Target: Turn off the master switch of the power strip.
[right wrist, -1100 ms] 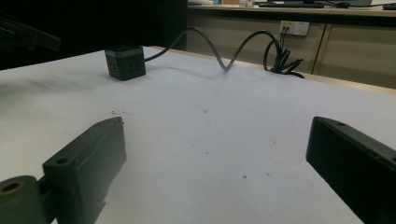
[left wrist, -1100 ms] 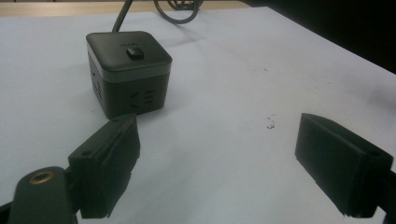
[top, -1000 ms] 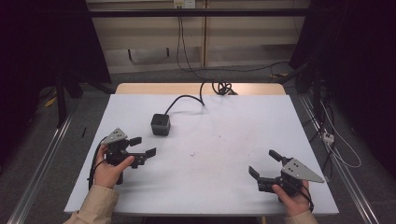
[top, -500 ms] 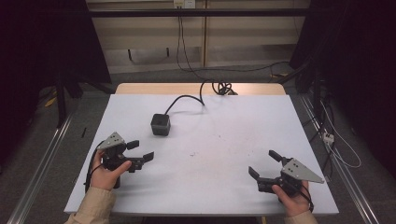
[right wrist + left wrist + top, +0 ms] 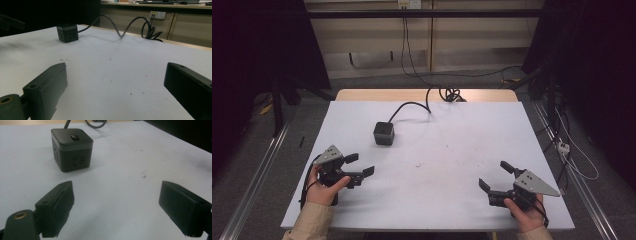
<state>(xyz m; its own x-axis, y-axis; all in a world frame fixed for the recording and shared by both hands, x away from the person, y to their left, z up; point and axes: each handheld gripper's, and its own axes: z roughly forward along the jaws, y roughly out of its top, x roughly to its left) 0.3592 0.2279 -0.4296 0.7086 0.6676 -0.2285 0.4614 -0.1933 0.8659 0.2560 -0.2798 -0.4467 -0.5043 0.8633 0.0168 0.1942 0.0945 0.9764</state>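
A black cube power socket sits on the white table, left of centre, with its black cable running to the far edge. My left gripper is open near the left front, a short way in front of the cube, with nothing between its jaws. The left gripper view has the cube ahead and to the left of the open gripper. My right gripper hovers open and empty at the right front. In the right gripper view the cube is far off beyond the open gripper.
The cable coils at the table's far edge, over a bare wooden strip. A wall socket sits on the cabinet behind. Metal rails run along the floor on both sides of the table.
My left gripper has drifted a little toward the near left of the table. The right gripper and the cube have stayed in place.
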